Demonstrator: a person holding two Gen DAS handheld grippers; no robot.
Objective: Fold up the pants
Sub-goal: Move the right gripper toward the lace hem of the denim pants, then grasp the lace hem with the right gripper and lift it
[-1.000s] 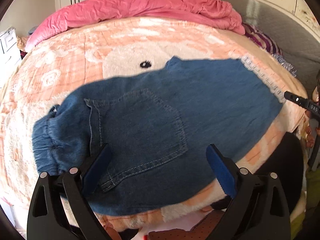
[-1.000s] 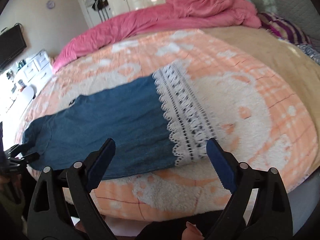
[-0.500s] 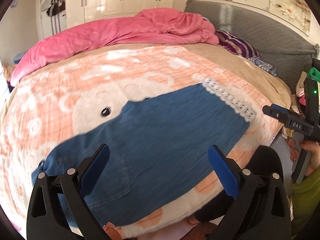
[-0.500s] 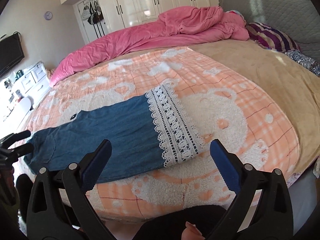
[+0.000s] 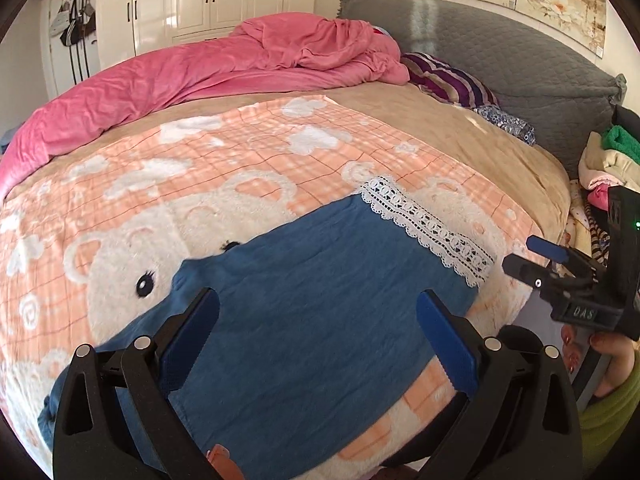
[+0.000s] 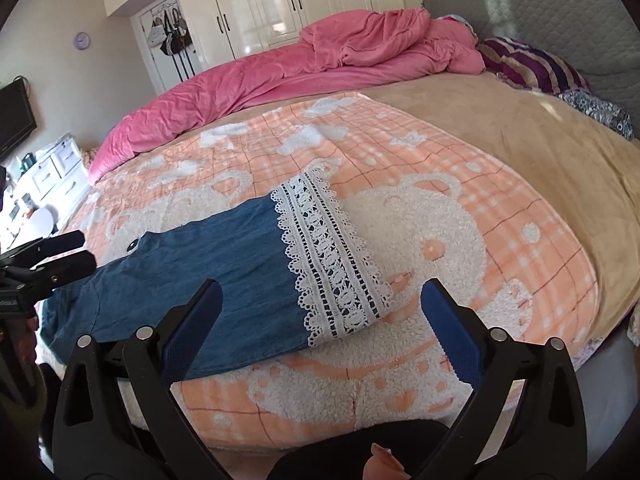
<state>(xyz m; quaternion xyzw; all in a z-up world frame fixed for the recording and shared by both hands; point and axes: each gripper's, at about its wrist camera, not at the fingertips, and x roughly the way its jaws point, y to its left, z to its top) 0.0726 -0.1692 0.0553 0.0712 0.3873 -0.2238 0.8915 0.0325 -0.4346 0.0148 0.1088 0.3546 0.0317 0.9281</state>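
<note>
Since the earlier frame, left gripper (image 5: 318, 312) has pulled back and up from the waistband end; back pocket out of its view, more bed showing. Right gripper (image 6: 322, 300) barely shifted. Bed (image 5: 460, 132), bear blanket (image 5: 248, 152) spread beyond both sets of fingertips. Denim pants (image 5: 304, 280) flat on blanket, under and ahead of left fingers; lace hem (image 6: 332, 260) just ahead, between right fingers. Both grippers: fingers wide apart, nothing clamped, clear of the cloth.
</note>
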